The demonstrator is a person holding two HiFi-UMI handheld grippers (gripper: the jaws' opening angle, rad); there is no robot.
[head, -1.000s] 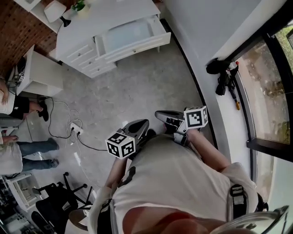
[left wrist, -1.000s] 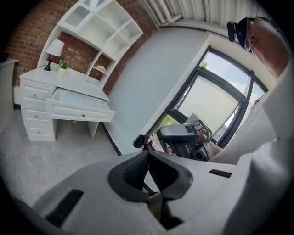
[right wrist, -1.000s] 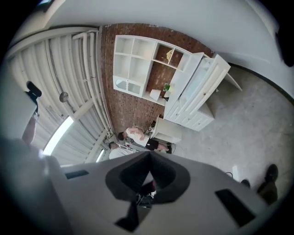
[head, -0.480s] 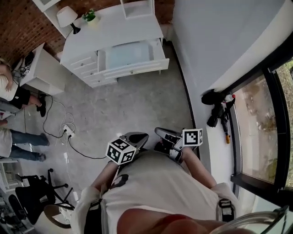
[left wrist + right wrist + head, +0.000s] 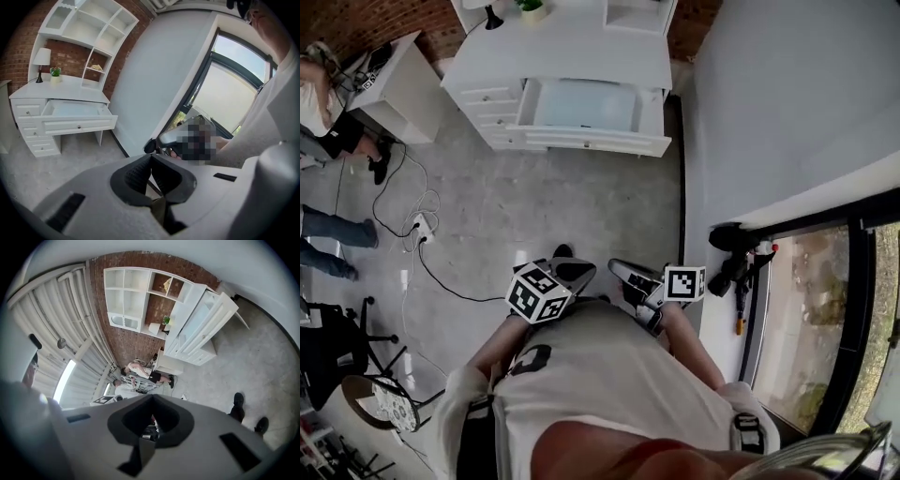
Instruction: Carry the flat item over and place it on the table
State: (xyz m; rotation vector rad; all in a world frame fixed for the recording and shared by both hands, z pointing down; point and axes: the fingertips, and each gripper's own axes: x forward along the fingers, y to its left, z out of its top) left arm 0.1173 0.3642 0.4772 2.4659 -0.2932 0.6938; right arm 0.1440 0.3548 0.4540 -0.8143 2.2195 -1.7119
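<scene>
1. left gripper [image 5: 578, 269]: held against the wearer's chest, just left of centre, nose toward 12 o'clock. The jaws are pressed together with nothing between the pads. This looks like a carrying-free travel posture, tucked in while walking.

2. right gripper [image 5: 623, 270]: just beside the left one, also held close to the torso. Its jaws are likewise closed on nothing, and its own view shows only floor and room beyond the tips.

3. power strip [image 5: 420, 225]: on the grey floor at 10 o'clock. Its cable trails toward the wearer's feet, probably laid there to feed equipment at the room's edge.

4. black tool [image 5: 736, 267]: at 3 o'clock, resting on the sill under the window [image 5: 825, 309]. It is parked out of the walkway.

5. white desk [image 5: 581, 52]: far off at 12 o'clock against the brick wall. This is the likely table for the placement. A lamp [image 5: 494, 14] and a potted plant [image 5: 530, 7] sit at its back edge, leaving the front of the top bare.

6. drawer [image 5: 581, 105]: pulled out from the desk front, presumably for access.

7. flat item: not in either gripper. The pale sheet-like surface inside the drawer may be it, or merely the drawer floor; the distance is too great to tell.

8. side cabinet [image 5: 398, 84]: at 11 o'clock, with people [image 5: 319, 94] just beside it, well apart from the route.
</scene>
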